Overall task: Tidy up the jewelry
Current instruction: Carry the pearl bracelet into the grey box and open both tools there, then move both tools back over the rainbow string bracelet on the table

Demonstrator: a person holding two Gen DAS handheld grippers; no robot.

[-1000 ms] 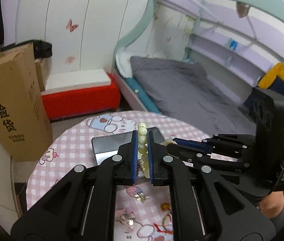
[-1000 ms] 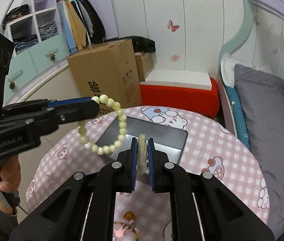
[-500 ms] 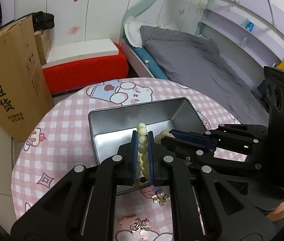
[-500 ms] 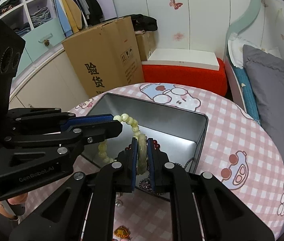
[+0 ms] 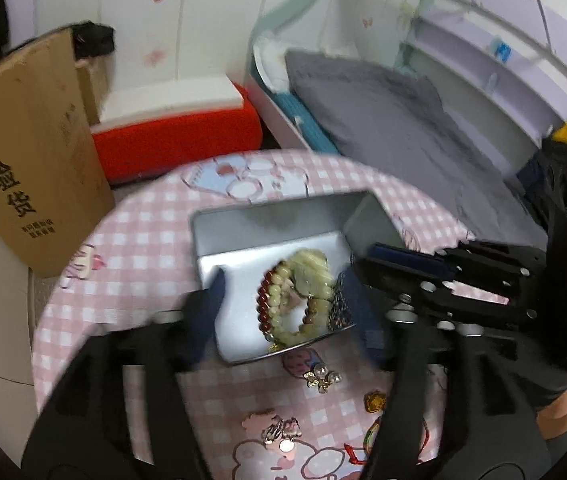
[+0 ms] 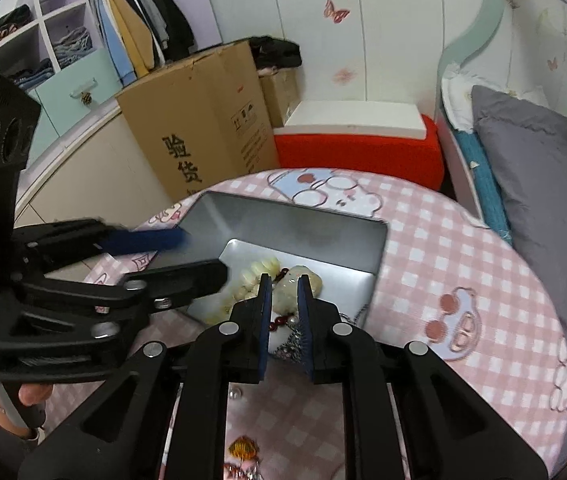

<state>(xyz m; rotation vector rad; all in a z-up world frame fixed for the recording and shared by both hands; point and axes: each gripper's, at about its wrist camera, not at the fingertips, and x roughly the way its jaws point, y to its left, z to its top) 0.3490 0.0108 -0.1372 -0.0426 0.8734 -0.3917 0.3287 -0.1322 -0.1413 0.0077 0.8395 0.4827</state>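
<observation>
Left wrist view: the left gripper is opening, its jaws wide and nothing pressed between them — the pale bead bracelet lies released in the metal tin at frame centre. The right gripper is opening too, pads just clear of the pale bangle. Loose earrings remain on the counter just below the tin, nearer the left gripper, nothing between — the right gripper crowds the tin's right edge

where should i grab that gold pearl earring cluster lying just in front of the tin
Take the gold pearl earring cluster from straight above, pinching across its knot of gold links. It lies flat and low on the checked cloth, apart from the metal tin, so a side approach would likely just push it.
</observation>
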